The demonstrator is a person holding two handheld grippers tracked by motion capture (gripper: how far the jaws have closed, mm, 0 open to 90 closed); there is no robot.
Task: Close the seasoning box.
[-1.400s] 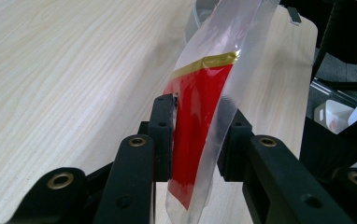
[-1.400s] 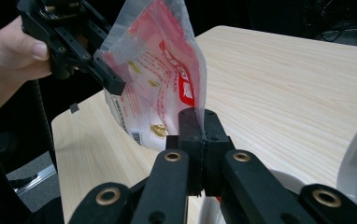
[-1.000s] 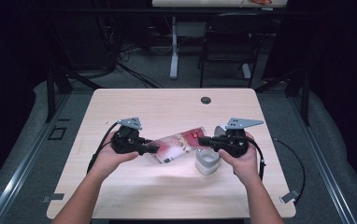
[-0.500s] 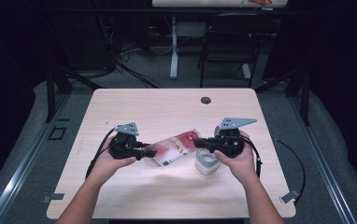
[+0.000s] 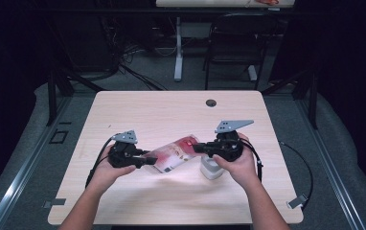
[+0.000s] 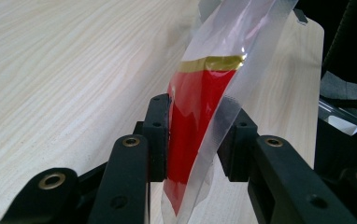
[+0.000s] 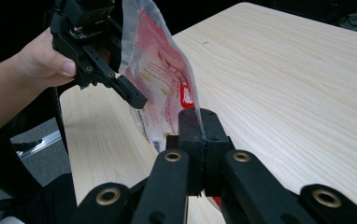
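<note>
One clear plastic pouch with red print (image 5: 174,154) hangs mid-frame above the pale wooden surface (image 5: 171,115), pinched at each end. Left tool (image 6: 193,135) grips its edge, jaws narrow but not fully meeting; right tool (image 7: 197,128) is clamped tight on it. One small white container (image 5: 210,168) sits below. Two tools; pulling apart could tear the film or slip it free.

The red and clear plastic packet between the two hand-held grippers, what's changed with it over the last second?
The red and clear plastic packet has tilted: the right hand-held gripper raised its end slightly, while the left hand-held gripper dropped lower and nearer the person. Both stay clamped on opposite ends, nothing let go. The small white container under the right hand and the light wooden table are unchanged.
</note>
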